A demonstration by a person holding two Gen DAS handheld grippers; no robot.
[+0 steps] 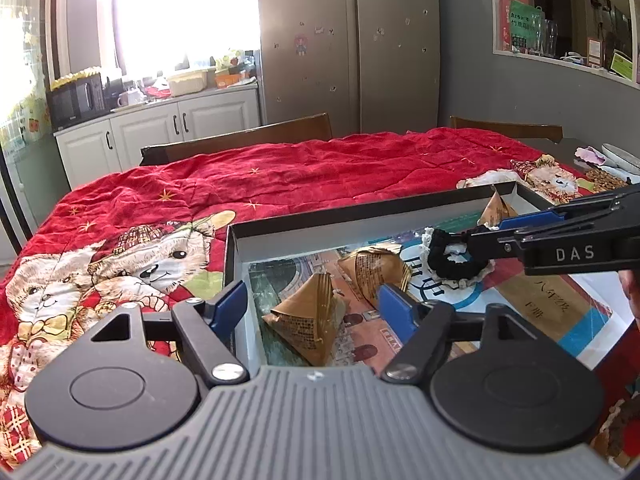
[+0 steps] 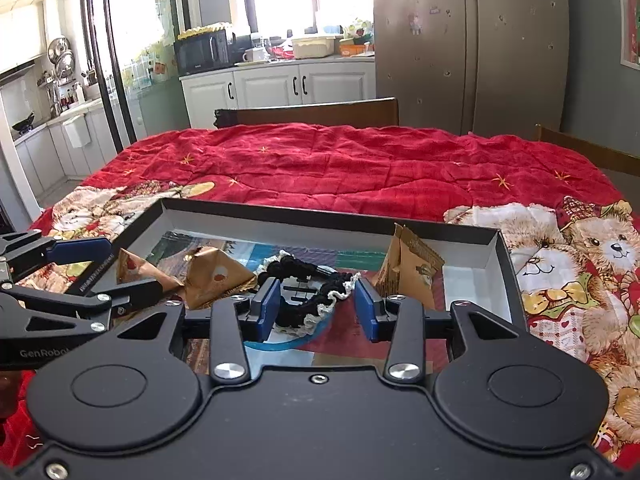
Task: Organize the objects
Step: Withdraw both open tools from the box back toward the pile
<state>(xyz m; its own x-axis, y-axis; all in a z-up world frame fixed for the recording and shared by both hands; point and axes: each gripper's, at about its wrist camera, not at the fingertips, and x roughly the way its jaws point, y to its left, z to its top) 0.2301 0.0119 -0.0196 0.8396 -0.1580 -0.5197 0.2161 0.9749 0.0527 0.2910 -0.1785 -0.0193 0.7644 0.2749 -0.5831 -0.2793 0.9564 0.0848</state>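
Clearly "DAS" on right gripper (image 1: 486, 228); "GenRobo" left gripper (image 2: 120, 268).

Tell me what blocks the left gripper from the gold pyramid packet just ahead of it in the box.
Nothing visible. The left gripper stands open over the box, and the nearest gold packet lies between its fingers with no object in front. The scrunchie sits further right, by the right gripper.

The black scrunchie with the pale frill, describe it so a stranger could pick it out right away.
On the red teddy-bear quilt sits a shallow dark-rimmed box. The scrunchie lies inside it near the front, between the right tool's open blue pads. Unlike the stiff gold paper packets beside it, it is a soft black ruffled ring with cream trim.
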